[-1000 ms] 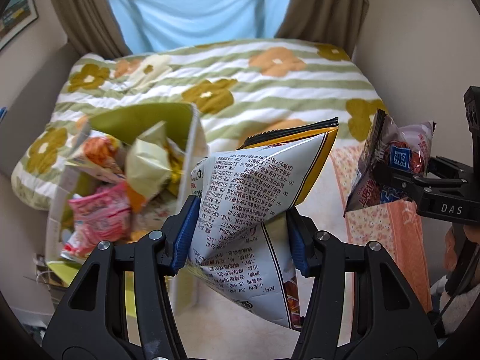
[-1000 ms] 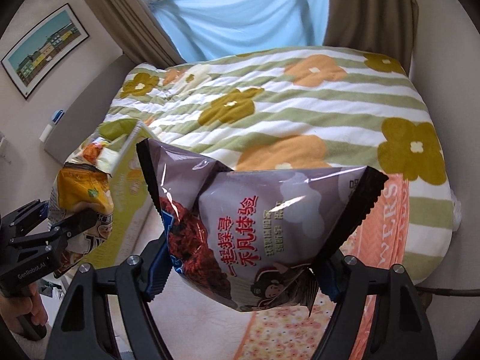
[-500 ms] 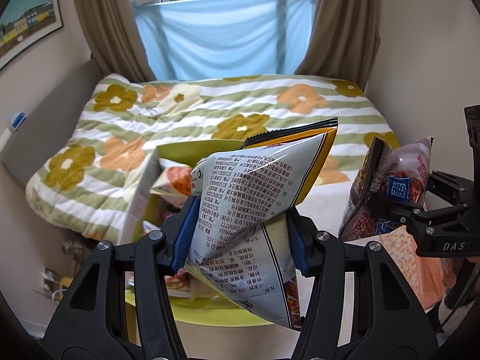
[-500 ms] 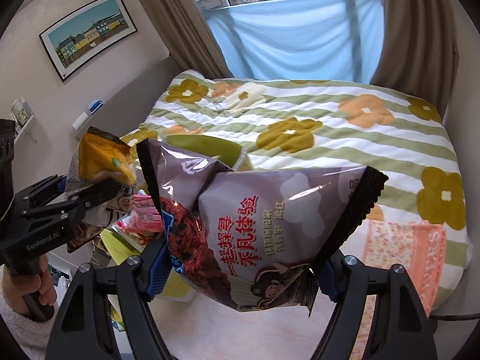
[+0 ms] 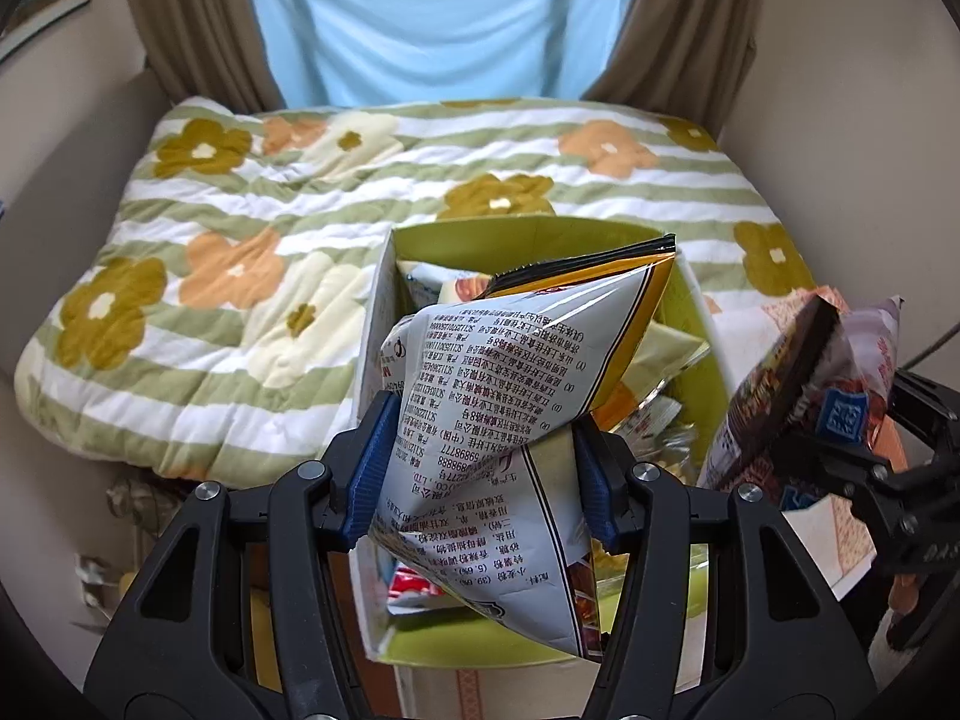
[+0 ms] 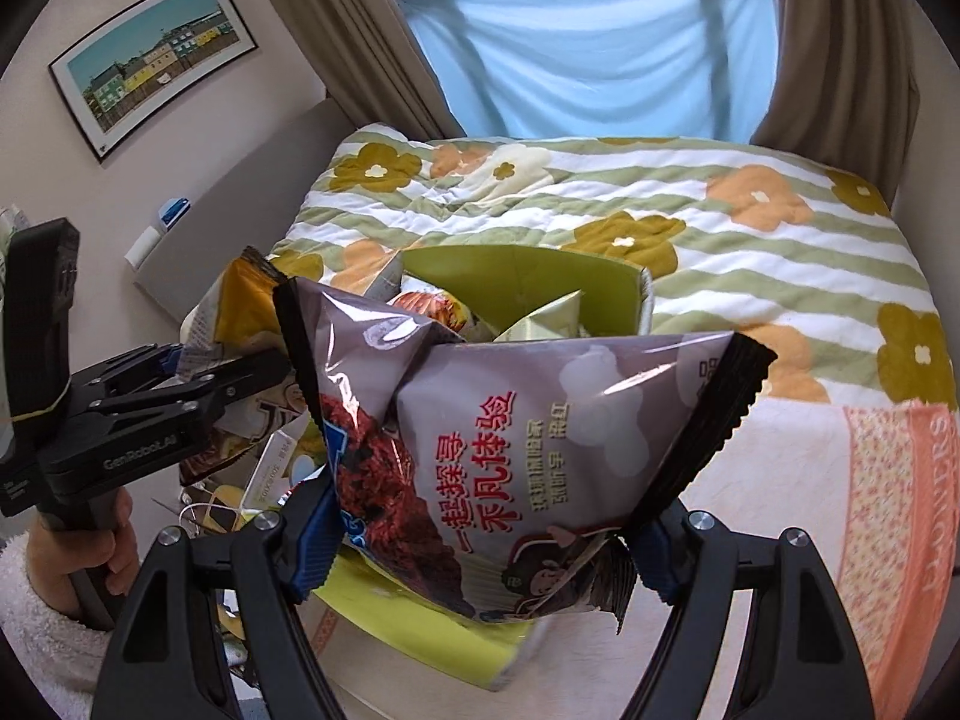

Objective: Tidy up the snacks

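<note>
- the left tool (image 5: 480, 474) is clamped on 1 white-and-yellow snack bag (image 5: 516, 414), its blue pads pressing both sides of the crumpled printed back; the bag hangs just above the open green box (image 5: 516, 234).
- the right tool (image 6: 480, 546) grips 1 grey-purple snack bag (image 6: 540, 420) with red lettering, held wide across its lower edge; it hovers over the near rim of the same box.
- 1 hand (image 6: 90, 546) in a fluffy white sleeve holds the left tool's handle, seen low at the left of the right wrist view.
- progress, as i judge it: the box already holds a heap of packets, at least 4 showing, an exact count hidden by the held bags. 2 bags are in the air and not yet dropped in, so the task looks well on but unfinished.
- what is left seems to be letting go of these 2 bags into the box; no loose snacks show on the bed.
- behind the box lies 1 flowered quilt (image 5: 240, 228) on the bed, with 1 peach towel (image 6: 870, 510) at its near right corner.
- farthest: 1 blue cloth (image 6: 600, 54) over the window, between 2 brown curtains, and 1 framed picture (image 6: 156, 54) on the left wall.
</note>
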